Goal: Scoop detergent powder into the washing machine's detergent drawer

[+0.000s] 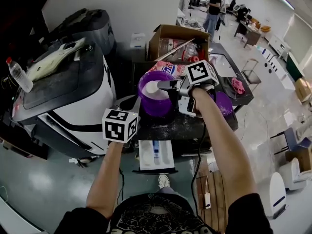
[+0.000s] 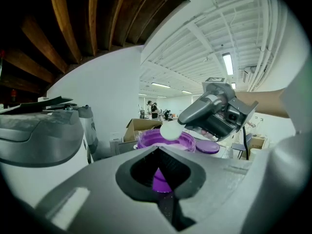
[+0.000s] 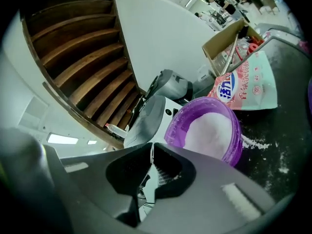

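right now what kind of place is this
Probably a big shared lab or workshop hall, not a home laundry room. The washing machine stands on open floor beside a cluttered work table with a cardboard box, and people stand at tables far behind.

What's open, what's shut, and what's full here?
Tub: open, lid off, powder inside.
Lid: off, lying beside the tub.
Drawer: pulled out.
Box: flaps open.
Scoop: held above the tub; fill cannot be told.
Right gripper: jaws shut on the scoop.
Left gripper: jaws shut, empty.
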A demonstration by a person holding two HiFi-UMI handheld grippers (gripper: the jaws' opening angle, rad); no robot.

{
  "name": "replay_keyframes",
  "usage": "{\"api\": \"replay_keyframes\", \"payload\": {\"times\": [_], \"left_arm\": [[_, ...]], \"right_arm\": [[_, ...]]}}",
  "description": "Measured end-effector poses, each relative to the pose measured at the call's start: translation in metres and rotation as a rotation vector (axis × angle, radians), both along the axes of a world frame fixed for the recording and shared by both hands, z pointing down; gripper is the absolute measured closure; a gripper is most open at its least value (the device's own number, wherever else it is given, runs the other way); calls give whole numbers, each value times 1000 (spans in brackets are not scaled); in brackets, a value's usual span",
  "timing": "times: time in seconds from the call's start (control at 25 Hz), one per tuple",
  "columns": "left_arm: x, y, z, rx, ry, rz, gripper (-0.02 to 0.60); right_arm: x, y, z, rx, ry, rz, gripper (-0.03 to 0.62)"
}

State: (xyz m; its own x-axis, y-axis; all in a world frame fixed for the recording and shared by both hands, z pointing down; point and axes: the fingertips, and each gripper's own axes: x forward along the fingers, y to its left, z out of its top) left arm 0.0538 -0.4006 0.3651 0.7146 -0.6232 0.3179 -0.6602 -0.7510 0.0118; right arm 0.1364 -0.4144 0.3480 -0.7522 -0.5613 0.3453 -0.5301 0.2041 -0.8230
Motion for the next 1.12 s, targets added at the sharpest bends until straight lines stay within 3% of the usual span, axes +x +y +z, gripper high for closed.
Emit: {"api": "replay_keyframes", "payload": {"times": [0.4, 1.12], "left_arm": [[-4, 23, 6, -6, 4, 59, 580], [-44, 79, 16, 0, -2, 103, 580]], "right_arm": [[-3, 32, -7, 41, -174, 99, 557], [-39, 95, -2, 76, -288, 191, 557]]}}
